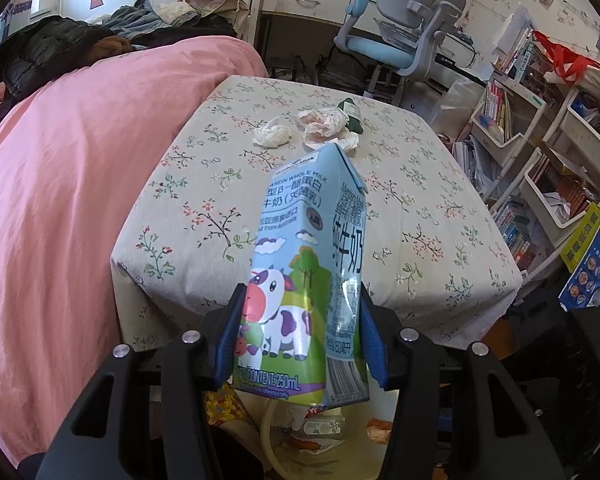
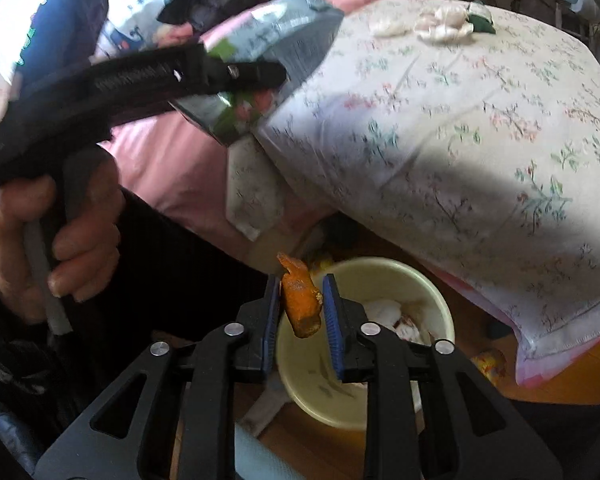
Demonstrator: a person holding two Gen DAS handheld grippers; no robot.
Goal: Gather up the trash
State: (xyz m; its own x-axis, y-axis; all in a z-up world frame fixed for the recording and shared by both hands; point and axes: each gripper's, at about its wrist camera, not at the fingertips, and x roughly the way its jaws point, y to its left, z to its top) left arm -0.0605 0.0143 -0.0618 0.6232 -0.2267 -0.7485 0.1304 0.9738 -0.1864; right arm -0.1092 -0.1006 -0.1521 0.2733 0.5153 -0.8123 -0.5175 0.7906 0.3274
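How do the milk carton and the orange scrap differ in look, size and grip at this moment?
The milk carton is a boxy, printed, light-blue pack with a cartoon cow; the orange scrap is plain, irregular and ragged. The carton fills the left claw, whose pads press its sides; the much smaller scrap sits between the right claw pads, with a gap showing on one side. Both are trash held up off the table, near the cream bin.
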